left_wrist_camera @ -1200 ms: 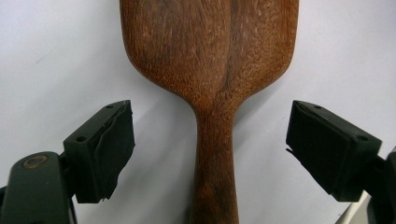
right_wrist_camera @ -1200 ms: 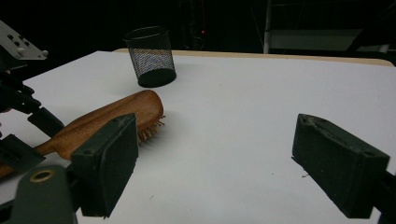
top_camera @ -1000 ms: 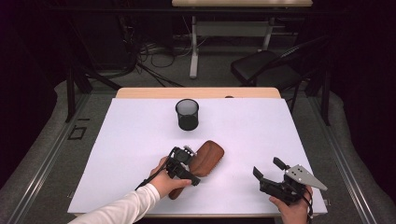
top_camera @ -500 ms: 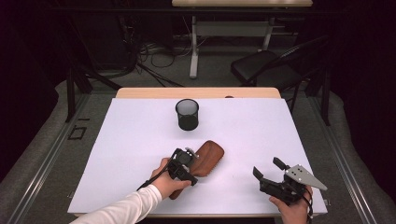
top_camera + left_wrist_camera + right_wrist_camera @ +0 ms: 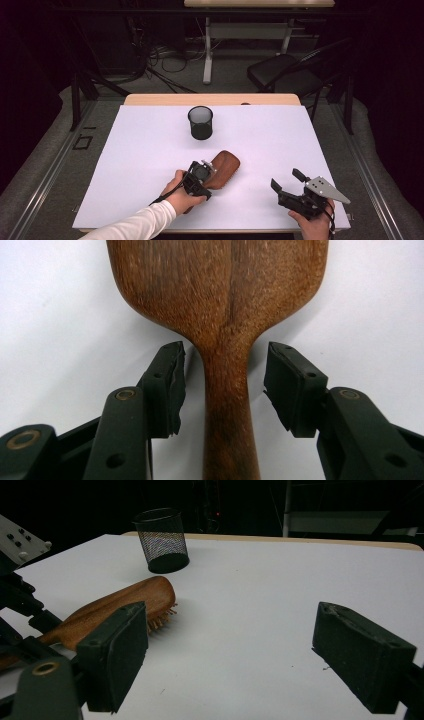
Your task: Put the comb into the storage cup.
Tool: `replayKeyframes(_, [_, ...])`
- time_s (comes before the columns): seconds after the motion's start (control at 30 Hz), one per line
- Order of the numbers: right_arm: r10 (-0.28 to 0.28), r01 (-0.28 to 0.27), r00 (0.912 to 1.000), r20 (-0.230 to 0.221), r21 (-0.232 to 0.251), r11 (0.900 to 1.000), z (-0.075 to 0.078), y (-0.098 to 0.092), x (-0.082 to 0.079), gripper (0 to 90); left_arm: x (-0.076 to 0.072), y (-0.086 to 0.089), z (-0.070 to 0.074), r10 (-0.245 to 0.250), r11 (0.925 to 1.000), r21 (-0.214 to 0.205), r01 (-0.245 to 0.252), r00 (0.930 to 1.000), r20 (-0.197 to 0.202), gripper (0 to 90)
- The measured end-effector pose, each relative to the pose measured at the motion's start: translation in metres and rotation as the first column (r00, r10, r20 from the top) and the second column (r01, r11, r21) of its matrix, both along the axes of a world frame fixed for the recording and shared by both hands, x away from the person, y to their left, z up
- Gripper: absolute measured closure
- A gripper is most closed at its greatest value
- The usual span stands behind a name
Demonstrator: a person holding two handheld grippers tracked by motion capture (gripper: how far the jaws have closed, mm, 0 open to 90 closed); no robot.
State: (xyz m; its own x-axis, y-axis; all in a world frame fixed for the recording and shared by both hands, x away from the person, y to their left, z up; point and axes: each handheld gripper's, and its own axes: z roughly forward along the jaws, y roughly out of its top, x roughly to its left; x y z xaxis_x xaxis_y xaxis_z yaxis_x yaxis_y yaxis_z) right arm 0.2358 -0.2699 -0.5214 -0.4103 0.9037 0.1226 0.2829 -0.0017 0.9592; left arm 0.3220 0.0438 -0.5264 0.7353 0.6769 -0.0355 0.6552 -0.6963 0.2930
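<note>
A brown wooden hairbrush [image 5: 227,167] lies bristles down near the middle of the white table top [image 5: 140,150], its head pointing toward the far right. My left gripper [image 5: 204,173] straddles its handle. In the left gripper view the handle of the hairbrush [image 5: 222,390] runs up between the two pads of the left gripper [image 5: 225,377], with a narrow gap on each side. These jaws have just been closing and do not press on the wood. My right gripper [image 5: 286,179] rests at the near right, open, with nothing between the jaws of the right gripper [image 5: 230,650].
A black mesh cup [image 5: 200,122] stands upright beyond the brush, toward the far edge, also seen as the mesh cup [image 5: 161,540] in the right gripper view. A black chair [image 5: 285,72] and cables sit on the floor behind the table.
The left gripper's jaws have narrowed around the brush handle. The hand has barely shifted. The right gripper and the brush have stayed where they were.
</note>
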Motion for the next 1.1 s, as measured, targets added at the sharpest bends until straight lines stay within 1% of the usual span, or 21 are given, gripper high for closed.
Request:
replayKeyframes(0.1, [0.0, 0.0, 1.0, 0.001, -0.003, 1.0, -0.0001, -0.0002, 0.0001, 14.3, -0.0008, -0.0017, -0.0007, 0.008, 0.9999, -0.007, -0.008, 1.0, -0.003, 51.8])
replayKeyframes(0.17, [0.0, 0.0, 1.0, 0.0, 0.001, 1.0, 0.0, -0.0001, 0.0, 14.3, -0.0014, -0.0025, 0.0001, 0.006, 0.9999, -0.009, -0.006, 0.9999, 0.011, 52.6])
replayKeyframes(0.23, [0.0, 0.0, 1.0, 0.001, -0.001, 1.0, -0.0001, -0.0003, 0.0001, 14.3, -0.0015, -0.0028, 0.0001, 0.012, 0.9999, -0.009, -0.012, 0.9998, 0.015, 53.5])
replayKeyframes(0.37, [0.0, 0.0, 1.0, 0.001, -0.001, 1.0, 0.0, -0.0003, 0.0, 14.3, -0.0014, -0.0026, 0.0003, 0.021, 0.9998, -0.007, -0.021, 0.9997, 0.016, 55.7])
replayKeyframes(0.47, [0.001, -0.001, 1.0, 0.001, -0.002, 1.0, -0.0001, -0.0003, 0.0001, 14.3, -0.0014, -0.0026, -0.0008, 0.029, 0.9995, -0.017, -0.029, 0.9995, 0.009, 57.2])
replayKeyframes(0.6, [0.0, 0.0, 1.0, 0.001, -0.001, 1.0, -0.0002, -0.0003, 0.0002, 14.3, -0.0009, -0.0022, -0.0028, 0.038, 0.9991, -0.021, -0.037, 0.9992, 0.01, 58.5])
replayKeyframes(0.77, [0.0, 0.0, 1.0, 0.0, -0.002, 1.0, -0.0003, -0.0003, 0.0004, 14.3, -0.0003, -0.0015, -0.0027, 0.049, 0.9986, -0.022, -0.049, 0.9986, 0.019, 62.6])
replayKeyframes(1.1, [-0.001, 0.001, 1.0, -0.001, 0.001, 1.0, -0.0005, -0.0004, 0.0006, 14.3, -0.0004, -0.0018, -0.0033, 0.068, 0.9971, -0.035, -0.067, 0.9974, 0.025, 64.3])
